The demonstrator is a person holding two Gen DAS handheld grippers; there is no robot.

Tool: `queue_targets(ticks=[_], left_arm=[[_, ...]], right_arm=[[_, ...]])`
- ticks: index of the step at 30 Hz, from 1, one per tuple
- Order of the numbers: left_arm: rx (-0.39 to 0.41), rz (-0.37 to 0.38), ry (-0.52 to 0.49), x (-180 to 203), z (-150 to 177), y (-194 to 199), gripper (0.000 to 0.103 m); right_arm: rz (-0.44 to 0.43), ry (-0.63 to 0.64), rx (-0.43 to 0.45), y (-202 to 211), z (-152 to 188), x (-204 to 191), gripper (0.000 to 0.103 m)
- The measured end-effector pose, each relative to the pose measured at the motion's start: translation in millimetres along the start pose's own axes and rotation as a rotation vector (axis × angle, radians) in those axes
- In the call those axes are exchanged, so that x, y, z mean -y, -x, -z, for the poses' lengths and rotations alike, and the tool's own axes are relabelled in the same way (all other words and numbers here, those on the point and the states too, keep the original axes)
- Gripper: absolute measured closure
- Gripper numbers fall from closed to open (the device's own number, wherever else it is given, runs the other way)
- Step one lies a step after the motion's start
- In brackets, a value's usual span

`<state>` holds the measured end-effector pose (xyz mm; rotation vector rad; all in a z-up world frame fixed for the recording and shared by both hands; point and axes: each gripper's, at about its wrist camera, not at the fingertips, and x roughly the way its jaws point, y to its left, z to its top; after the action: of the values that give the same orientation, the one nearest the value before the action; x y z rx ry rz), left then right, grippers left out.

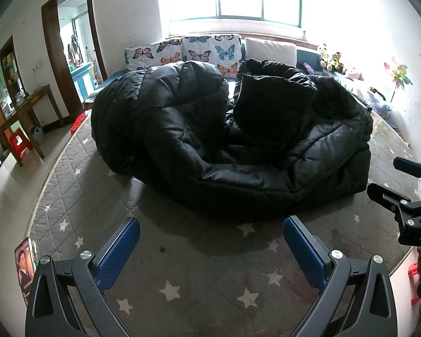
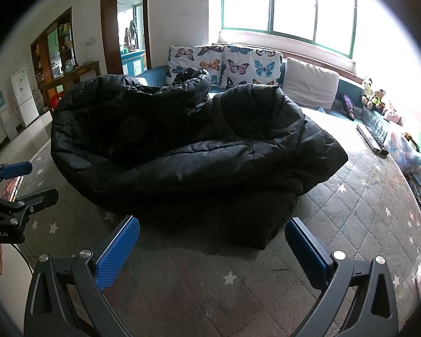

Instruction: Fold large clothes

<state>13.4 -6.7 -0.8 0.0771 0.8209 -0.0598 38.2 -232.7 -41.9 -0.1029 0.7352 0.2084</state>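
Both grippers same build. Left gripper [image 1: 210, 248]: matte dark grey/black linkage arms with triangular cutouts, silver round pivot screws, blue textured pads [image 1: 118, 254] on the fingers. Right gripper [image 2: 212, 248]: identical, blue pads [image 2: 118, 252]. Seen side-on from the opposite camera, each body carries partly cut-off white lettering; a thin black cable hangs under the left one.

A home bedroom lies before my jaws: quilted star-print mattress [image 2: 365, 210], butterfly cushions [image 2: 224, 64], stuffed toys [image 2: 374, 97], wooden cabinet [image 2: 56, 47].
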Motion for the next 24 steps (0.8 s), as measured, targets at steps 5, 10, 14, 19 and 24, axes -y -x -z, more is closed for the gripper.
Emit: queue_targets(ticks=[5,10,14,19,24], left_arm=[[0.001,0.004,0.003,-1,0,-1,0.000],[0.004,0.004,0.001,0,-1,-1,0.000],[0.003,0.005,-0.002,-5,-5,-2,0.000],[0.013,0.011,-0.002,-8,-9,1,0.000],[0.043,0.004,-0.011,-21,-25,8,0.000]], right_arm=[[-0.002,0.001,0.003,0,-1,0,0.000],[-0.004,0.001,0.009,0,-3,0,0.000],[-0.002,0.013,0.015,0,-6,-2,0.000],[0.000,0.040,0.034,2,-12,-5,0.000],[0.021,0.087,0.051,1,-22,-6,0.000]])
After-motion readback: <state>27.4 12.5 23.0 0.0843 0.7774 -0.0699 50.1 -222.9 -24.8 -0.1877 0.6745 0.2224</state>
